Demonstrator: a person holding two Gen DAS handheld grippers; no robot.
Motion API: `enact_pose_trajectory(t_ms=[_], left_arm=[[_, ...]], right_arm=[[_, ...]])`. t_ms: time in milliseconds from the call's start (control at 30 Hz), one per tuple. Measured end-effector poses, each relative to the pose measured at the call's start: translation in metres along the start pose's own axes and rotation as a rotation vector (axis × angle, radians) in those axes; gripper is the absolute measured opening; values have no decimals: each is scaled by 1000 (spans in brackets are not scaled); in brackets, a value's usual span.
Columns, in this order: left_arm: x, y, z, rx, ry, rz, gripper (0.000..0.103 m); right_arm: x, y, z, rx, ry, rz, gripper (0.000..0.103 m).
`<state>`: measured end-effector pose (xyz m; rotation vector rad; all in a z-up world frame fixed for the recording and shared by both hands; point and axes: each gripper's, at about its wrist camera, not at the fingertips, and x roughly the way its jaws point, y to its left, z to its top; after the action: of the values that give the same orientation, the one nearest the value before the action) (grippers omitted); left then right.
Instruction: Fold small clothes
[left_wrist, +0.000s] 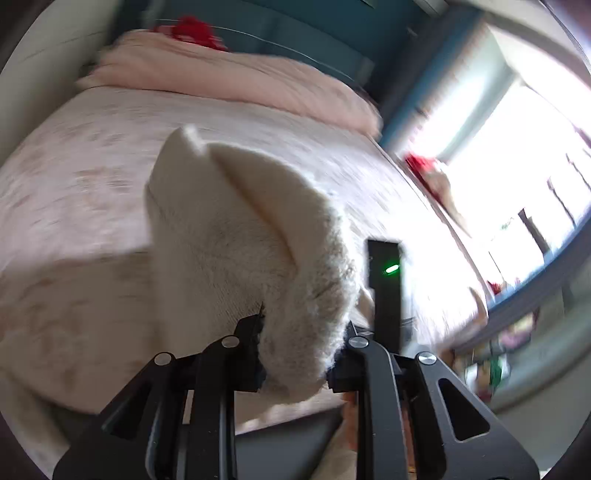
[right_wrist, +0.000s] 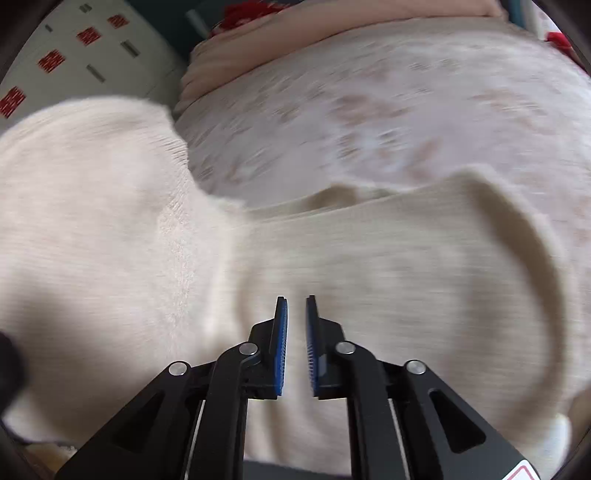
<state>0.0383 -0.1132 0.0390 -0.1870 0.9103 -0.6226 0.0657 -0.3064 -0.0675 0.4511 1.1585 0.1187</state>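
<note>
A cream knitted garment (left_wrist: 236, 236) with a fleecy inside hangs from my left gripper (left_wrist: 295, 350), which is shut on a thick fold of it and holds it up over the bed. In the right wrist view the same cream garment (right_wrist: 332, 266) spreads over the near part of the bed, with one part lifted at the left (right_wrist: 81, 184). My right gripper (right_wrist: 296, 343) hovers just above the cloth. Its blue pads (right_wrist: 281, 347) stand a narrow gap apart with nothing between them.
The bed has a pale floral cover (left_wrist: 74, 177) (right_wrist: 388, 110) with a folded pink blanket (left_wrist: 229, 81) at its head. A red item (left_wrist: 195, 31) lies by the blanket. A bright window (left_wrist: 517, 177) is at the right, a white cabinet (right_wrist: 85, 55) at the left.
</note>
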Motion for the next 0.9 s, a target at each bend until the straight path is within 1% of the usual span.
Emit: enact_pose_trajectory(t_ms=[33,67,133,167,200,233,267,300,333,367,400,433,467,533,600,633,667,700,733,767,800,833,867,900], left_arm=[[13,-11,-3,20,21,-1,21],[38,-26,-10,47,69,-5,21],[79,-43,-29,77,146,2,24],[106,-50,-44,90,199,10,28],[120,-52,-54,93,239,30,29],[128,-51,-61,92,260,54,30],[127,-51,-70,99,236,71,36],[119,-53,-74,119,192,72,43],[106,-55,-78,163,141,65,59],[95,-56,-80,194,114,67,75],[81,-56,-82,230,82,72,80],[67,-55,-86,257,45,85,86],[53,-45,-90,267,27,103,89],[41,-34,-94,267,21,142,89],[43,-16,-98,288,60,223,89],[41,-5,-110,303,75,259,89],[38,9,-122,318,109,311,89],[32,17,-130,307,131,321,89],[35,25,-133,272,151,317,89],[39,33,-134,250,161,314,89],[41,37,-133,240,163,314,89],[45,41,-131,228,152,319,89],[45,44,-129,223,146,316,86],[49,48,-126,216,152,307,82]], right_arm=[[-16,-20,-1,18,-20,-29,15],[-33,-43,-4,41,-37,-57,16],[-55,-76,-9,86,-51,-87,17],[-65,-91,-13,107,-53,-96,19],[-75,-104,-17,126,-57,-104,24],[-84,-113,-20,136,-58,-107,28],[-89,-117,-23,132,-62,-100,35],[-92,-116,-24,124,-66,-87,45],[-92,-114,-22,114,-67,-68,50],[-91,-109,-20,100,-63,-35,59],[-84,-99,-15,87,-56,-9,64],[-79,-92,-12,74,-49,17,67],[-70,-83,-6,57,-38,41,71],[-49,-67,7,30,-15,51,74],[-25,-60,18,31,25,41,75],[-11,-58,23,49,57,40,75],[1,-57,27,67,88,36,75],[13,-55,29,77,115,34,75],[22,-52,30,84,137,34,76],[27,-49,29,78,150,22,72],[29,-43,28,59,147,11,46],[31,-37,27,40,147,16,26],[28,-33,28,43,139,31,18],[17,-28,30,50,104,61,17]])
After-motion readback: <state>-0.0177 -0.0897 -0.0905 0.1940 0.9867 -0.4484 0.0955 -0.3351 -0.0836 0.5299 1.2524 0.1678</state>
